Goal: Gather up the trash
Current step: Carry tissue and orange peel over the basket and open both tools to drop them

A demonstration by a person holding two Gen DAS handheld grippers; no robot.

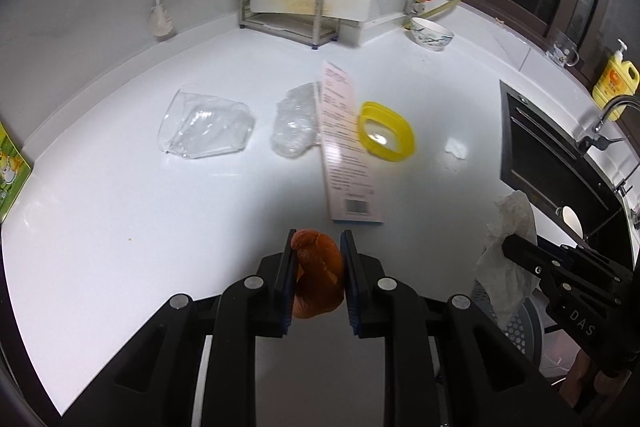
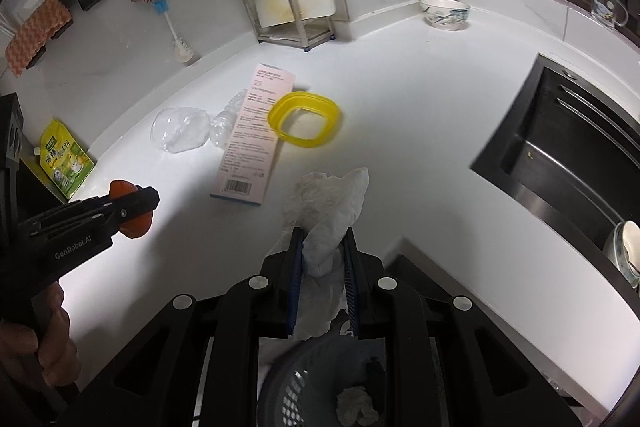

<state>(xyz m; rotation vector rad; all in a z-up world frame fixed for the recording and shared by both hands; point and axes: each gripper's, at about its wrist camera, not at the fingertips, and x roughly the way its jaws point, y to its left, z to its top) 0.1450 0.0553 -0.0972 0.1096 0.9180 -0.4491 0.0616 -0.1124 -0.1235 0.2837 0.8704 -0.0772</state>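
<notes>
Basket (image 2: 304,383) only in right view; left tool (image 1: 318,247) grips peel (image 1: 320,279), right tool (image 2: 323,239) tissue (image 2: 328,203).

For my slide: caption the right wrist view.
Right tongs clamp a crumpled tissue above the trash basket.

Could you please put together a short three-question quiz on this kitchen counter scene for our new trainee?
1. True or false: the left gripper is shut on an orange peel.
2. What does the right gripper hold? A) yellow plastic ring B) crumpled white tissue C) pink box
3. Fill in: below the right gripper is a grey mesh ____ with a wad of paper already in it.

Key
1. True.
2. B: the crumpled white tissue. The yellow plastic ring and the pink box lie on the white counter.
3. Basket: the grey mesh basket.
</notes>
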